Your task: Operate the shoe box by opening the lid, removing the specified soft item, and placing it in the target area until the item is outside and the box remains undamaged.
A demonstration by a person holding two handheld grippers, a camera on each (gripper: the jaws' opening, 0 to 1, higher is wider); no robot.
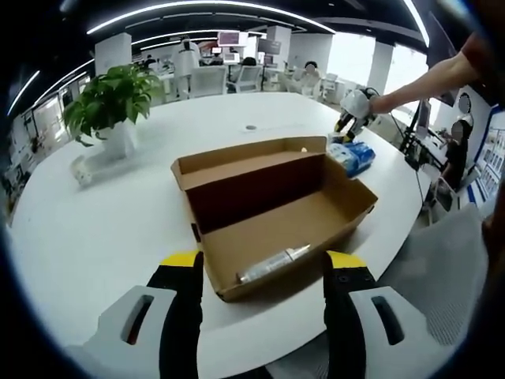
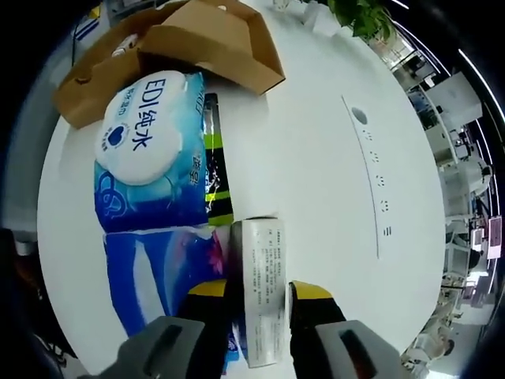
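The brown cardboard shoe box [image 1: 268,213] lies on the white table [image 1: 95,237] with its lid folded back. A clear tube-like item [image 1: 272,263] rests on the box floor near the front wall. My left gripper [image 1: 264,264] is open, its yellow-tipped jaws standing either side of the box's near end. My right gripper [image 2: 259,290] is shut on a white printed pack [image 2: 260,284]. The pack is just past a blue tissue pack [image 2: 158,268] and a blue wet-wipe pack [image 2: 150,150], beside the shoe box [image 2: 213,35]. From the left gripper view, the right gripper [image 1: 353,110] hangs over those blue packs [image 1: 351,156].
A potted plant [image 1: 110,103] stands at the table's far left. A grey chair [image 1: 442,260] sits by the right edge. A green and black packet [image 2: 215,174] lies next to the wipes. A strip of small ports [image 2: 371,158] runs across the table. People sit at desks behind.
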